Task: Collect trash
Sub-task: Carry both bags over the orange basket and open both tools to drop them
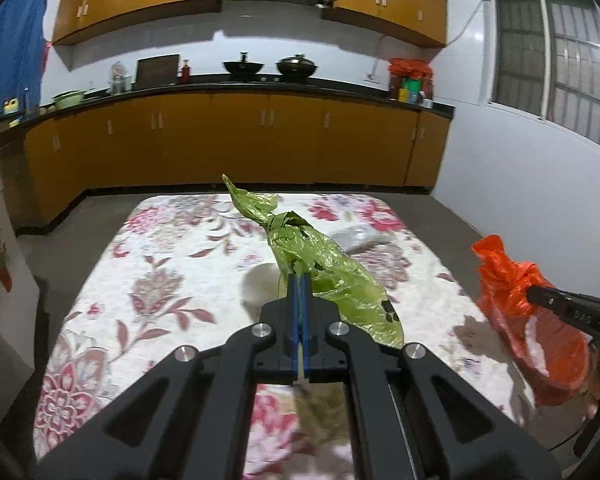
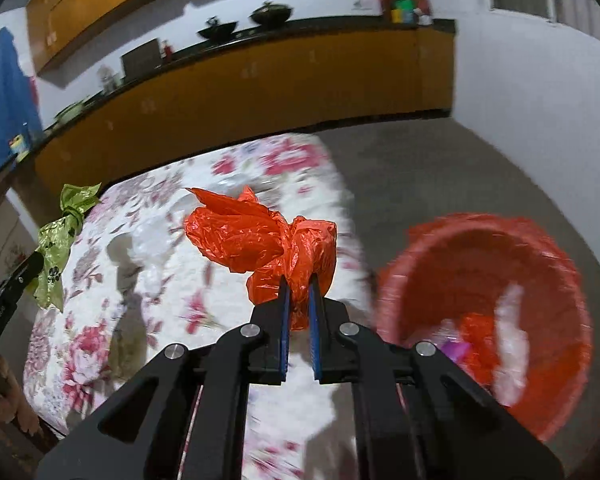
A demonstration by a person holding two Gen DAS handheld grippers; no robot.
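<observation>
My left gripper (image 1: 300, 280) is shut on a tied green plastic bag (image 1: 332, 272) and holds it above the floral-cloth table (image 1: 160, 280). The green bag also shows at the left of the right wrist view (image 2: 56, 248). My right gripper (image 2: 298, 284) is shut on a knotted orange plastic bag (image 2: 260, 236), held above the table's right edge. The orange bag also shows at the right of the left wrist view (image 1: 512, 288). A red trash basket (image 2: 540, 264) stands on the floor right of the table, with trash inside.
A clear plastic wrapper (image 1: 356, 236) and a white crumpled piece (image 2: 152, 248) lie on the table. Orange kitchen cabinets (image 1: 236, 140) with a dark counter run along the far wall. Grey floor (image 2: 440, 168) surrounds the table.
</observation>
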